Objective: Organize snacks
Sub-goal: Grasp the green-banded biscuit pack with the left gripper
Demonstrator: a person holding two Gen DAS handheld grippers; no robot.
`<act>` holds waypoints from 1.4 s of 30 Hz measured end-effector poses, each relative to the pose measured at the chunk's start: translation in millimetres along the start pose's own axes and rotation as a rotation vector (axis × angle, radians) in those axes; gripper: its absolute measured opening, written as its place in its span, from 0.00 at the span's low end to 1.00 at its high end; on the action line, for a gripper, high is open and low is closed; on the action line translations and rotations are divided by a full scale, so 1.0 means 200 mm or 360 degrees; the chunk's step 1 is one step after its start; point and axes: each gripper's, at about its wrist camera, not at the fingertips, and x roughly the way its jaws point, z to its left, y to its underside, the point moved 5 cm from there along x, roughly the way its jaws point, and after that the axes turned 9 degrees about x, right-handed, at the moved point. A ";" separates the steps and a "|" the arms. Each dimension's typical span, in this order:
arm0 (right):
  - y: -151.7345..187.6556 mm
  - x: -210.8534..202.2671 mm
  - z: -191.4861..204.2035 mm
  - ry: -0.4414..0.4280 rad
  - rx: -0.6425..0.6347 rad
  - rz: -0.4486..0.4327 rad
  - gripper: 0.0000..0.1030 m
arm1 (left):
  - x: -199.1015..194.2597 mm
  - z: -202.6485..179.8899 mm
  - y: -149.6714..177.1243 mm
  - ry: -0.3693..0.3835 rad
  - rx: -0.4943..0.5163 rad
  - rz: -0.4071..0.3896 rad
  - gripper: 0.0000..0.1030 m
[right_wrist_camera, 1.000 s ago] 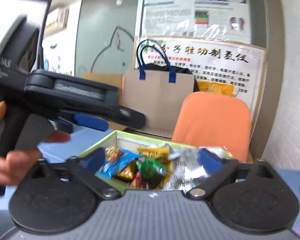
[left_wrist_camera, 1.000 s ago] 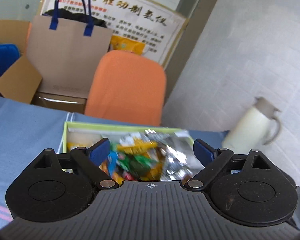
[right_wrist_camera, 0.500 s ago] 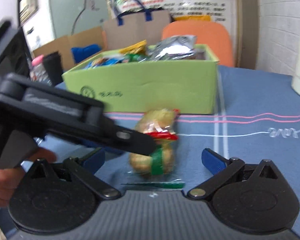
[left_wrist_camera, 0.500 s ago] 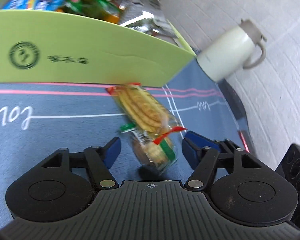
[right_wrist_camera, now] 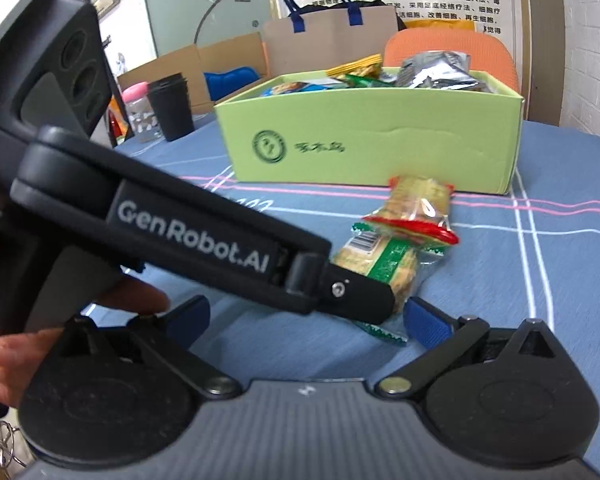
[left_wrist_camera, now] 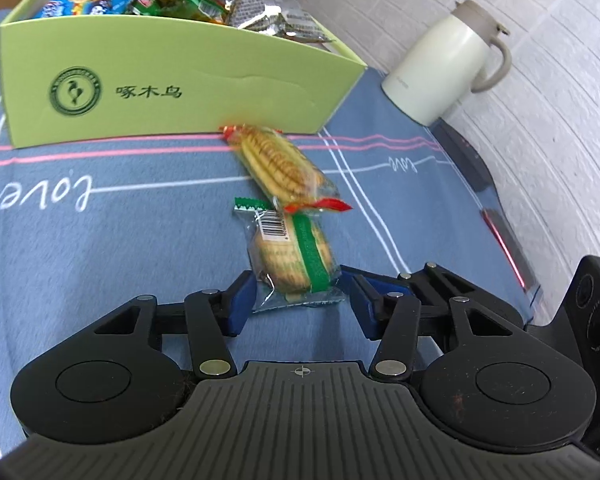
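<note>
Now, from the left wrist view, the left gripper [left_wrist_camera: 298,298] has its blue fingers [left_wrist_camera: 240,304] on either side of the green-banded biscuit pack [left_wrist_camera: 296,256], and they are closing on it; the left pad looks to be touching the wrapper, while a narrow gap shows at the right pad. That pack lies on the blue cloth-covered surface [left_wrist_camera: 100,248], its far end tucked under a red-ended biscuit pack [left_wrist_camera: 280,164] that stretches back to the front wall of the green box [left_wrist_camera: 172,96]. Snack bags fill the box to its rim. A cream jug [left_wrist_camera: 444,68] stands to the right of the box, by the white brick wall.

From the right wrist view, the right gripper [right_wrist_camera: 306,322] has its fingers [right_wrist_camera: 426,326] spread wide with nothing between the pads. The left gripper's black body crosses the frame from the left, held by a hand [right_wrist_camera: 4,344], its tip over the near end of the green-banded pack. Behind, the box sits on the cloth, with a black cup [right_wrist_camera: 170,106] and a pink-lidded jar [right_wrist_camera: 138,110] further left.
</note>
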 end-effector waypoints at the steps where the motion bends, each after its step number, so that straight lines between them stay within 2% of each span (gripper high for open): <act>1: 0.00 0.00 0.01 -0.0005 -0.0001 0.0002 0.99 | -0.01 0.00 0.01 -0.0003 -0.0008 -0.0005 0.32; 4: 0.00 -0.03 0.02 0.0019 -0.0018 -0.0013 0.99 | -0.05 0.01 0.02 -0.0007 -0.0040 0.0026 0.36; 6: -0.03 -0.06 0.01 0.0076 -0.0032 -0.0056 0.99 | -0.08 0.03 0.01 -0.0014 -0.0043 -0.0012 0.47; 10: -0.08 0.01 -0.03 0.0129 -0.0009 -0.0041 0.99 | -0.04 0.06 -0.07 -0.0063 -0.0074 -0.0028 0.49; 12: -0.09 0.06 -0.03 0.0163 -0.0018 -0.0027 0.99 | 0.03 0.07 -0.10 -0.0045 -0.0074 0.0016 0.42; 14: -0.10 0.07 -0.03 0.0135 0.0002 -0.0010 0.99 | 0.05 0.07 -0.11 -0.0070 -0.0043 0.0022 0.36; 17: -0.08 0.08 0.02 0.0085 -0.0038 0.0004 0.99 | 0.03 0.07 -0.08 -0.0016 -0.0010 0.0060 0.15; 19: -0.06 0.08 0.08 0.0066 -0.0098 0.0008 0.99 | -0.01 0.07 -0.03 -0.0037 0.0021 0.0038 0.15; 24: 0.05 0.08 0.29 0.0004 -0.0263 0.0048 0.99 | -0.18 0.08 0.14 -0.0154 0.0005 -0.0014 0.19; 28: 0.16 0.06 0.44 0.0019 -0.0412 0.0031 0.99 | -0.32 0.07 0.28 -0.0217 -0.0048 -0.0054 0.23; 30: 0.19 0.04 0.47 -0.0004 -0.0400 0.0038 0.99 | -0.36 0.04 0.33 -0.0254 -0.0045 -0.0063 0.30; 31: 0.19 0.03 0.47 -0.0001 -0.0396 0.0040 0.99 | -0.37 0.04 0.34 -0.0270 -0.0034 -0.0063 0.30; 34: 0.18 0.03 0.43 -0.0019 -0.0320 0.0079 0.99 | -0.37 0.05 0.34 -0.0254 -0.0054 -0.0062 0.32; 38: 0.14 -0.01 0.36 -0.0008 -0.0212 0.0040 0.99 | -0.38 0.06 0.33 -0.0206 -0.0120 -0.0079 0.42; 42: 0.14 0.02 0.34 0.0000 -0.0211 0.0046 0.99 | -0.36 0.06 0.31 -0.0206 -0.0135 -0.0085 0.48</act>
